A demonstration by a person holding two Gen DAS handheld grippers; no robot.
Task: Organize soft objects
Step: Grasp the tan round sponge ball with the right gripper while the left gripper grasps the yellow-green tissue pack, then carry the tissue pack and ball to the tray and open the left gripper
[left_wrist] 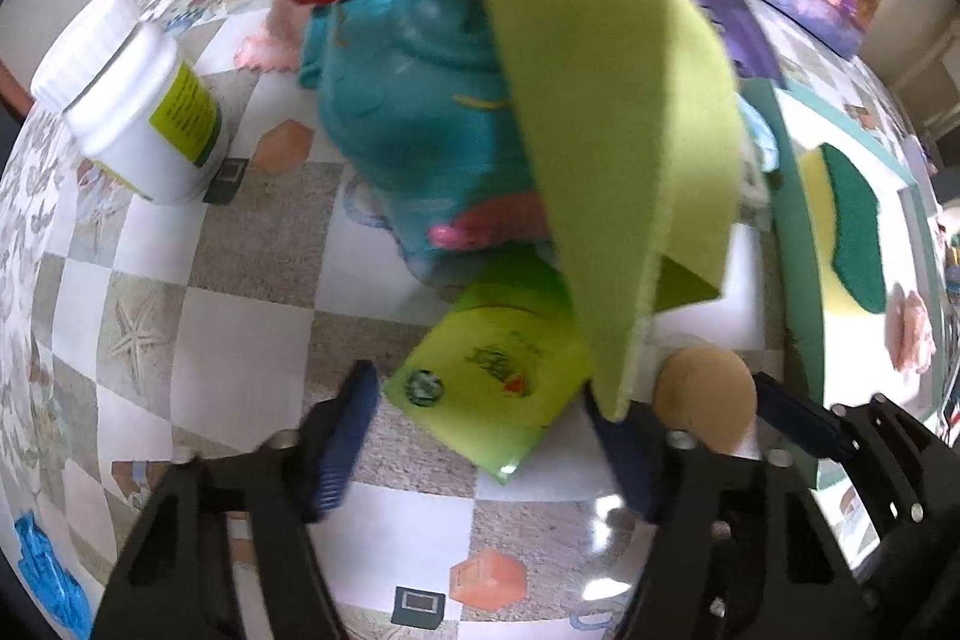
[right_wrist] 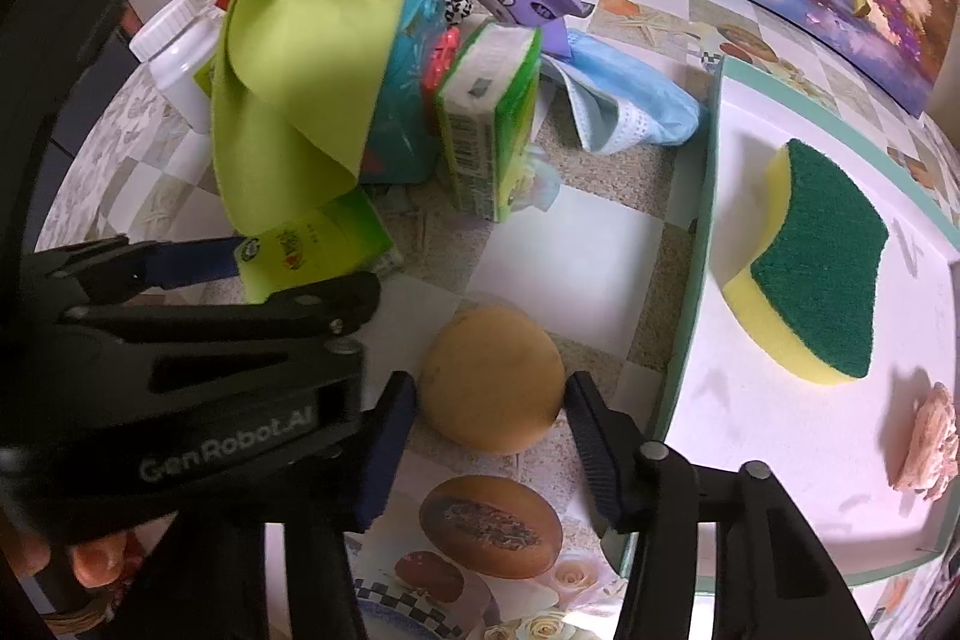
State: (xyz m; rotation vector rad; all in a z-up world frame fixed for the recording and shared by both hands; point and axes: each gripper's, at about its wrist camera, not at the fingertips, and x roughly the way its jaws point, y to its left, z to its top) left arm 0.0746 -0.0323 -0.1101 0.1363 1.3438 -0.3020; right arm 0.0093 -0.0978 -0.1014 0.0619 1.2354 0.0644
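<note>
Two grippers: both are being worked beside the white tray (right_wrist: 708, 172).
Right gripper (right_wrist: 489, 436): jaws are being held apart around the tan round sponge (right_wrist: 491, 379), seemingly for a squeeze.
Left gripper (left_wrist: 480, 418): fingers are being kept spread, gripping nothing; the green cloth (left_wrist: 600, 100) is draping past one finger.
Sorted already: the scouring sponge (right_wrist: 822, 268) is lying in the tray.

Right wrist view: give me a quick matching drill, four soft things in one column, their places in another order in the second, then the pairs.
1. round tan sponge
2. yellow-green scrub sponge
3. green cloth
4. blue face mask

A. draped over the clutter pile
B. inside the white tray
C. between the right gripper fingers
D. on the tablecloth beside the tray's far corner

Pairs: 1-C, 2-B, 3-A, 4-D
</note>
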